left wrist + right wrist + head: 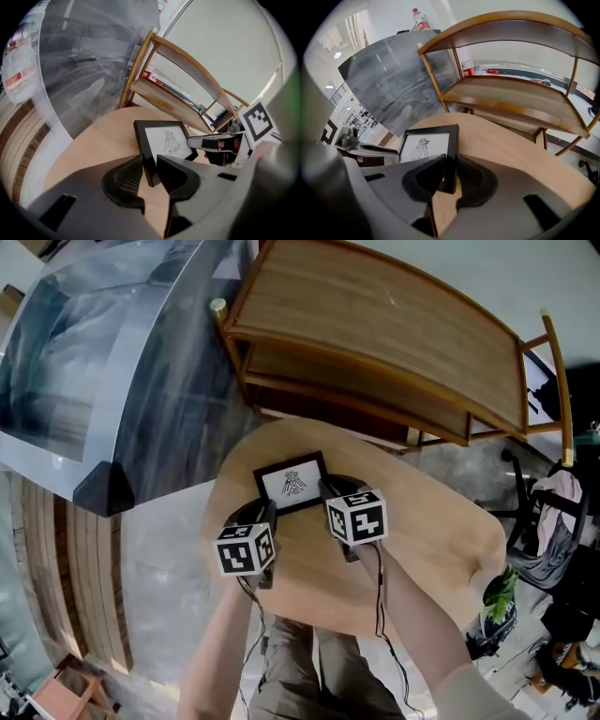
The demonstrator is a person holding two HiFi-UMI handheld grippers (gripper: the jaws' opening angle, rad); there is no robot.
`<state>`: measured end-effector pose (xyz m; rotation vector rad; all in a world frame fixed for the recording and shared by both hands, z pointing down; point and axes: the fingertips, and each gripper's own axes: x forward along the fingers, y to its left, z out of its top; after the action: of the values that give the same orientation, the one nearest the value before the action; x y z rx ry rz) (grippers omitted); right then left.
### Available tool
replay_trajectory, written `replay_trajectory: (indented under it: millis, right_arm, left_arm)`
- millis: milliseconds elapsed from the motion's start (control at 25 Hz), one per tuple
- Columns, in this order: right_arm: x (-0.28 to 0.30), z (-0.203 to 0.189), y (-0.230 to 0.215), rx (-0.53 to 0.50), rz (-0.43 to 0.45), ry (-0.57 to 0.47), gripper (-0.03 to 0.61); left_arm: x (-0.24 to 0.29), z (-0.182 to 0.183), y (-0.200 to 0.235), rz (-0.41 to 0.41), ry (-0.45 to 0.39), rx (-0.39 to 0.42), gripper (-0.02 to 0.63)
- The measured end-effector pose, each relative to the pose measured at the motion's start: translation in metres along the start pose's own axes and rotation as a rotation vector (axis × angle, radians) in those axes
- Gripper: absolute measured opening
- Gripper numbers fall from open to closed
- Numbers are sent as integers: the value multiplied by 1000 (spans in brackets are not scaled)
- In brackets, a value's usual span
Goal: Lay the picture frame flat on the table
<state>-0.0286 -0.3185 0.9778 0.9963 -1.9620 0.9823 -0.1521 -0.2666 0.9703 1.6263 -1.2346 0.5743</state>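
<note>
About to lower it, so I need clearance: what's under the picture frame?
Bare wooden table shows around the picture frame, gripped at both sides by left gripper and right gripper. The patch directly behind it is covered.

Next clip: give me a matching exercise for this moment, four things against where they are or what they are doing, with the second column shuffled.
Things:
1. picture frame
2. left gripper
3. right gripper
4. shelf

Places or states:
A. stands beyond the table
B. shut on the picture frame's right edge
C. shut on the picture frame's left edge
D. gripped at both side edges

Pairs: 1-D, 2-C, 3-B, 4-A
</note>
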Motion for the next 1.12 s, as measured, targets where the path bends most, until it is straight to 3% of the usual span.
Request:
replay_trajectory:
  millis: [280, 600, 880, 1000, 1120]
  right_arm:
    - [15, -18, -4, -14, -8, 34, 54]
    - [7, -20, -9, 18, -31, 11, 69]
    - [-52, 10, 5, 16, -29, -59, 64]
    - [-95, 32, 24, 72, 19, -124, 44]
    - [-141, 56, 48, 62, 43, -193, 35]
  left_arm:
    - [17, -19, 7, 25, 33, -5, 89]
    - [6, -13, 6, 24, 33, 3, 100]
    - [-55, 18, -12, 18, -31, 55, 98]
    - [-96, 38, -33, 7, -72, 117, 98]
    - [-142, 59, -54, -4, -116, 171, 97]
